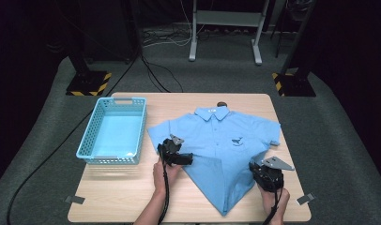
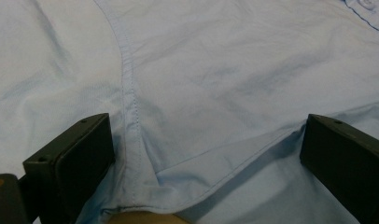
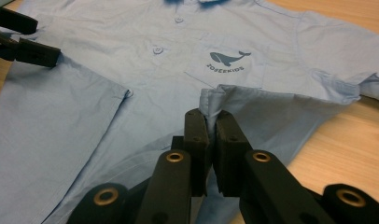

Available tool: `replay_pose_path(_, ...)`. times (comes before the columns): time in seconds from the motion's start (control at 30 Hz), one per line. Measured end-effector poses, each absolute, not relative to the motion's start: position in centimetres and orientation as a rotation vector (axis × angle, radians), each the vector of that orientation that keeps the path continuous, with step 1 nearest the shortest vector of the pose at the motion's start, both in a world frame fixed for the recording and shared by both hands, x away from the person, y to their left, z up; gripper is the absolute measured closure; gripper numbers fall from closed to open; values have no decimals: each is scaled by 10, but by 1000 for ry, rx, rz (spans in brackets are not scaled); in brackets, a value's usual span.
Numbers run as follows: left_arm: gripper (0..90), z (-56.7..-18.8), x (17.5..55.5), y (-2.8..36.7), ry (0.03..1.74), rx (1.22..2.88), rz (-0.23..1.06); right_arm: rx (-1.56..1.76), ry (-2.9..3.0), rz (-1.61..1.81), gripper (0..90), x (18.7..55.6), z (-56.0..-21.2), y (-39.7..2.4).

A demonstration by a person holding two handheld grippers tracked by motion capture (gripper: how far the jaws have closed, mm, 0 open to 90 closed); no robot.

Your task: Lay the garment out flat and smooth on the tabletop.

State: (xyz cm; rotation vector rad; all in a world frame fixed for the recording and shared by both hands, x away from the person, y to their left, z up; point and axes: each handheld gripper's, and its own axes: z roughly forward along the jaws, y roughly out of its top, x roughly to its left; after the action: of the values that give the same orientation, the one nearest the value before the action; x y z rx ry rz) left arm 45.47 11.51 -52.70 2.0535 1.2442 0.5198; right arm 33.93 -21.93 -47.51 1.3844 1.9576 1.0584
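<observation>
Blue shirt (image 3: pixel 131 84) pinched between right gripper (image 3: pixel 212 122) jaws.

Left gripper (image 1: pixel 188 158) jaws spread wide; right gripper (image 3: pixel 211 122) jaws pinched together.

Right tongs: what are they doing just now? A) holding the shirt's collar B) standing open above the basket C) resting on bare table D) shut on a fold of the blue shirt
D: in the right gripper view the right tongs are pinched together on a raised fold of the blue shirt, just below the whale print.
</observation>
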Motion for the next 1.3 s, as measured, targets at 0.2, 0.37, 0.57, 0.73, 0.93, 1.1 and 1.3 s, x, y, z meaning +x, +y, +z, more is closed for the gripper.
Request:
replay_pose_path(0.2,26,-527,455,115,1244,2053,520,1400,1928,1065,854,330,-474,-228)
replay_pose_path(0.37,26,-527,455,115,1244,2052,520,1422,1902,1074,857,322,-477,-237)
replay_pose_path(0.57,26,-527,455,115,1244,2051,521,1442,1890,1058,860,312,-483,-246)
replay_pose_path(0.73,27,-527,455,115,1245,2050,520,1488,1874,1039,845,302,-492,-258)
replay_pose_path(0.93,27,-527,455,115,1245,2051,521,1582,1828,1029,783,286,-505,-283)
replay_pose_path(1.1,27,-527,455,115,1245,2050,521,1615,1781,1015,712,269,-501,-300)
replay_pose_path(1.3,27,-527,455,115,1244,2051,521,1626,1735,1043,614,257,-490,-310)
